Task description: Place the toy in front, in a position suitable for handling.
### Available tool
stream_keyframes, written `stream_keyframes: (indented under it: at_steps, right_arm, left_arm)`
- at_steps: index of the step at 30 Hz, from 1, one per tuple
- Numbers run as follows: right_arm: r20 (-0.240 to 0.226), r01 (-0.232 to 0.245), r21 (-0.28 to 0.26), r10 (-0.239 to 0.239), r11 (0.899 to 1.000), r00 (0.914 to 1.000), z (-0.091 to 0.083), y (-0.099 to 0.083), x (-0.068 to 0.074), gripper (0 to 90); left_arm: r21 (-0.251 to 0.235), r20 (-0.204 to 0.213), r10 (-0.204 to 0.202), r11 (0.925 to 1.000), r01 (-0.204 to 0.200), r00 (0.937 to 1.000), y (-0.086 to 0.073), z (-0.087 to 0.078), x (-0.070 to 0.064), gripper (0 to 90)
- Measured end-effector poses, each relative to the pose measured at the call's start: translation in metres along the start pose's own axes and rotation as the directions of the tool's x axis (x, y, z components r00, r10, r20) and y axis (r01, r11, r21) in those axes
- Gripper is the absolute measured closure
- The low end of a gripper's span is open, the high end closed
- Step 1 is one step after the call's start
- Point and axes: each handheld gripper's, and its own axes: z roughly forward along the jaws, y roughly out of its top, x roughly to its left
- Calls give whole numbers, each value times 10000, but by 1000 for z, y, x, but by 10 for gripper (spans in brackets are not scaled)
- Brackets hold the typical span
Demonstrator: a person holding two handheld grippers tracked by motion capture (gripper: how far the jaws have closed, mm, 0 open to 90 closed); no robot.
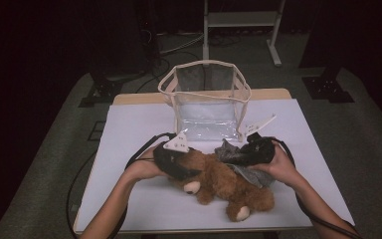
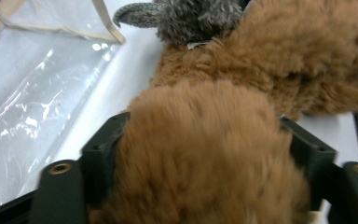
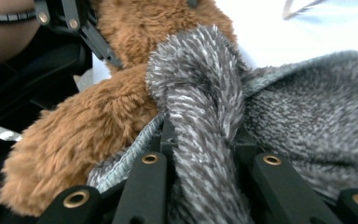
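Note:
A brown teddy bear point(image 1: 224, 181) lies across the white table top point(image 1: 139, 119), with a grey knitted garment point(image 1: 251, 175) bunched against its back. My left gripper point(image 1: 176, 162) is at the bear's head end. In the left gripper view, the left gripper point(image 2: 205, 154) has a jaw on each side of a thick lump of the bear's point(image 2: 270, 60) fur and is shut on it. My right gripper point(image 1: 248, 152) is on the bear's far side. In the right gripper view, my right gripper point(image 3: 205, 144) pinches a fold of the grey garment point(image 3: 307, 107) next to the bear point(image 3: 107, 112).
A clear plastic bag with beige trim point(image 1: 206, 122) stands open just behind the toy, and its loose strap point(image 1: 258, 124) lies to the right. The bag's clear wall point(image 2: 28, 93) is close on the left gripper's left. A metal stand point(image 1: 238, 20) is beyond the table.

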Motion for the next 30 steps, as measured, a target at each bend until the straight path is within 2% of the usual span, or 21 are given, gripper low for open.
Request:
stream_keyframes:
  at_steps: [2,3,4,5,8,10,12,13,16,19,21,22,23,25,26,30]
  right_arm:
    - [67,119,25,-119,9999,9999,2,0,6,734]
    - [130,402,36,-403,9992,9991,4,-2,16,734]
    - [130,402,36,-403,9992,9991,4,-2,16,734]
    - [226,579,10,-579,9983,9981,4,-3,25,734]
    - [265,758,-101,-755,9971,9968,-1,-2,34,733]
    - [318,808,-251,-800,9964,9963,-6,-1,34,733]
    - [900,752,-553,-700,9956,9935,-21,1,32,732]
    - [1007,646,-658,-578,9957,9932,-25,0,30,732]
    - [857,452,-610,-398,9971,9955,-24,-4,31,730]
    - [774,527,-405,-495,9978,9958,-7,-14,38,731]
    - [769,525,-468,-488,9975,9958,-5,-16,38,731]
    - [742,493,-542,-453,9973,9962,-5,-17,39,731]
    - [780,452,-632,-402,9970,9961,-6,-19,38,730]
    - [796,431,-746,-372,9963,9961,-8,-20,38,728]
    - [769,408,-831,-344,9957,9964,-9,-21,38,726]
    - [912,289,-1078,-191,9937,9956,-19,-23,34,721]
  left_arm:
    - [-89,147,-96,9999,97,9998,-3,-8,-4,188]
    - [-87,131,-150,9998,151,9998,-7,-12,-7,198]
    - [-87,131,-150,9998,151,9998,-7,-12,-7,218]
    - [-18,148,-146,9999,147,9998,-10,-13,-8,235]
    - [54,289,126,9999,-128,9995,-19,-11,-15,300]
    - [88,271,171,9998,-174,9995,-20,-12,-17,321]
    - [254,432,319,9991,-331,9986,-24,-15,-24,326]
    - [358,495,462,9982,-480,9977,-25,-17,-26,326]
    - [470,516,622,9968,-647,9967,-25,-21,-30,293]
    - [363,518,461,9982,-480,9976,-18,-22,-26,181]
    - [393,561,485,9979,-507,9972,-15,-19,-25,131]
    - [483,585,600,9968,-629,9965,-10,-15,-26,131]
    - [743,717,951,9922,-1004,9929,0,-7,-29,103]
    - [796,841,1060,9904,-1127,9908,5,-3,-32,101]
    - [815,1155,1264,9873,-1362,9852,12,4,-35,101]
    - [962,1117,1622,9802,-1731,9804,17,15,-38,101]
